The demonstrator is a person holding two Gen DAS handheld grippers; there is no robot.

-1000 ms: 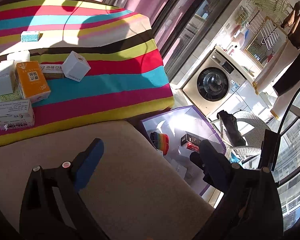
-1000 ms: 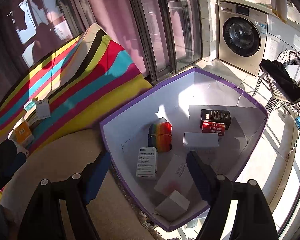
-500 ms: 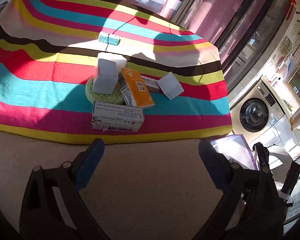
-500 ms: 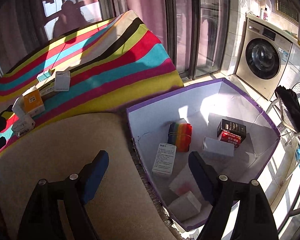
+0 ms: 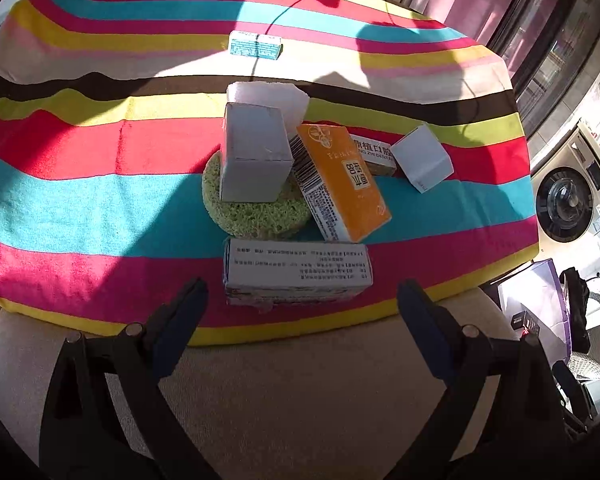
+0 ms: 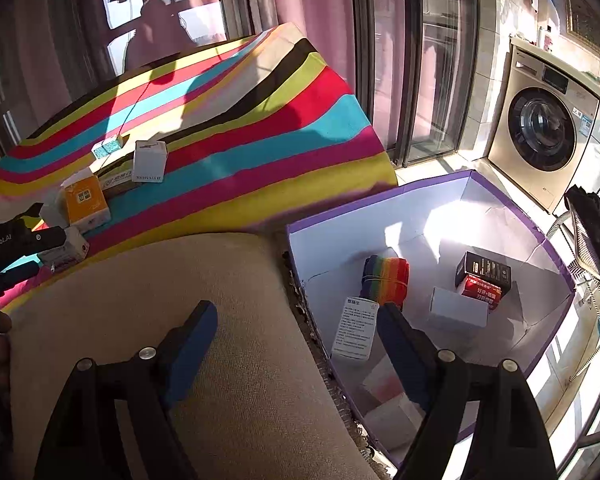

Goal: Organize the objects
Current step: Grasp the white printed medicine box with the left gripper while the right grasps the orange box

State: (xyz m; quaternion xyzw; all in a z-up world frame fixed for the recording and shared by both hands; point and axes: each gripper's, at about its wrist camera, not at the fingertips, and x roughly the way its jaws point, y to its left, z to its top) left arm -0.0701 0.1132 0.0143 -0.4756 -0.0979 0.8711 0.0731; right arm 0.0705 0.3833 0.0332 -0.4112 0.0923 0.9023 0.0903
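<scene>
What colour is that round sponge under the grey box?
Light green sponge; clearest in the left wrist view.

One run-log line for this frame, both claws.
left claw: open, empty, facing white text box | right claw: open, empty, at purple bin's edge | striped cloth: boxes unsorted

Only a few markings are legible. The flat box (image 5: pixel 374 155) behind the orange carton (image 5: pixel 342 186), right of centre in the left wrist view, shows "ZHI DENTA". At the far left edge of the right wrist view, the left gripper (image 6: pixel 4 252) body carries "GenRobot.AI". Other boxes bear print too small or blurred to make out.
</scene>
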